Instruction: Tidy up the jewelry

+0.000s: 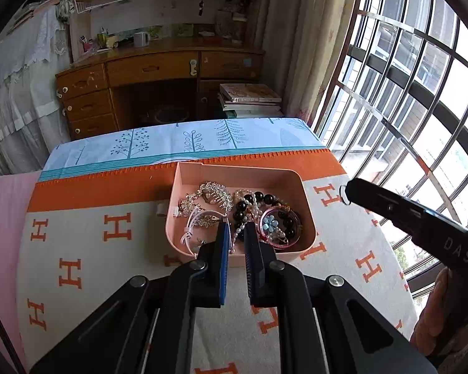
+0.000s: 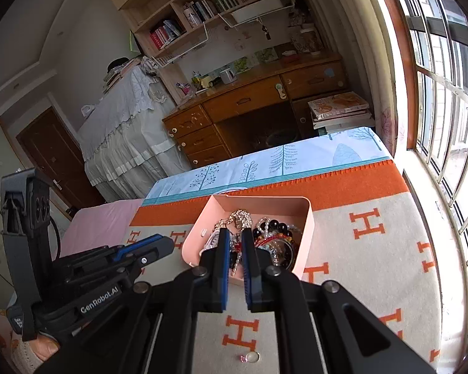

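A pink tray sits on the orange-and-cream H-pattern blanket and holds a pile of jewelry: rhinestone hair combs, black bead bracelets, a pink bangle and a white cord. My left gripper hovers over the tray's near edge, jaws a little apart, nothing between them. My right gripper hovers over the same tray, jaws slightly apart and empty. In the left wrist view a silver ring shows at the right gripper's tip; whether it is held is unclear.
A small clear gem and a tiny pink piece lie on the blanket near me. Behind the bed stand a wooden desk, a book stack and shelves. A barred window runs along the right.
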### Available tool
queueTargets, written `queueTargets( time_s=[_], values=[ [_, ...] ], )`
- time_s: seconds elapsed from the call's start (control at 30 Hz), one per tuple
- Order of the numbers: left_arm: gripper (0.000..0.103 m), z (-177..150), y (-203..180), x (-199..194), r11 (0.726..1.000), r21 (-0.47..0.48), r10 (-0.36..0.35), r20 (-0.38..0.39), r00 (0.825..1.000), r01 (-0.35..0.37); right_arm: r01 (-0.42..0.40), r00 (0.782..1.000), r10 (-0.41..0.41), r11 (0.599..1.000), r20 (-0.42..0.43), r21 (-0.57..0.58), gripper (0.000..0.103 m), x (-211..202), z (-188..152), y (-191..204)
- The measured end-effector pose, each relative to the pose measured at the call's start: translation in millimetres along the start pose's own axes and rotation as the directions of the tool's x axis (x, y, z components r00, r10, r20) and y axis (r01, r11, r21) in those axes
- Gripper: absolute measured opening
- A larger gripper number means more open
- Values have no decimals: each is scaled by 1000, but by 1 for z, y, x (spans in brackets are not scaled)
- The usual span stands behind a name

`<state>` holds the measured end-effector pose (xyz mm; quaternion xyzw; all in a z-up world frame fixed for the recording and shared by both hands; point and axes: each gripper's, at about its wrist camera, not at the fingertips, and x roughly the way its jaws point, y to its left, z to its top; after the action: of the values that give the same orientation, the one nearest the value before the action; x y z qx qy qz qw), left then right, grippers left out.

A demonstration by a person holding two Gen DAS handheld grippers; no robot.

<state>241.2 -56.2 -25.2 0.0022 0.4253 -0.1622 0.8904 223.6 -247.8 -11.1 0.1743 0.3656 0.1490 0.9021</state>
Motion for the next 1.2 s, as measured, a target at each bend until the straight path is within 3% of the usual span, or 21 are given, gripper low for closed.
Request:
queueTargets(
  time_s=[0.13, 0.27, 0.37, 0.4, 0.83, 0.97, 1.2],
  values=[
    [10, -16, 1, 10, 1000, -6, 5, -47, 999, -5, 10, 1000, -10, 1000, -11, 6, 8, 16, 15, -3],
    [28, -29, -1, 11, 1000, 13, -4, -56, 998, 4, -9, 998, 13, 997, -63, 76, 11, 34, 24, -15],
    [48, -36, -5, 9, 999, 33, -6, -51, 999, 8, -19, 997, 28, 993, -72, 120, 23, 37, 27, -23],
    [50, -39, -7, 8, 999, 40, -8, -48, 999, 10, -18, 997, 27, 992, -69, 128, 26, 36, 27, -25],
    [50, -94, -53, 32, 971, 195, -114, -129, 985, 138, -23, 996, 31, 995, -83, 96, 26, 2, -28, -33],
    [44, -106, -64, 33, 945, 281, -138, -126, 982, 168, -8, 995, 16, 998, -102, 70, 26, -11, -53, -36],
    [32, -116, -71, 42, 921, 330, -156, -175, 972, 207, 13, 991, -8, 999, -132, 34, 26, -27, -92, -41]
  ],
)
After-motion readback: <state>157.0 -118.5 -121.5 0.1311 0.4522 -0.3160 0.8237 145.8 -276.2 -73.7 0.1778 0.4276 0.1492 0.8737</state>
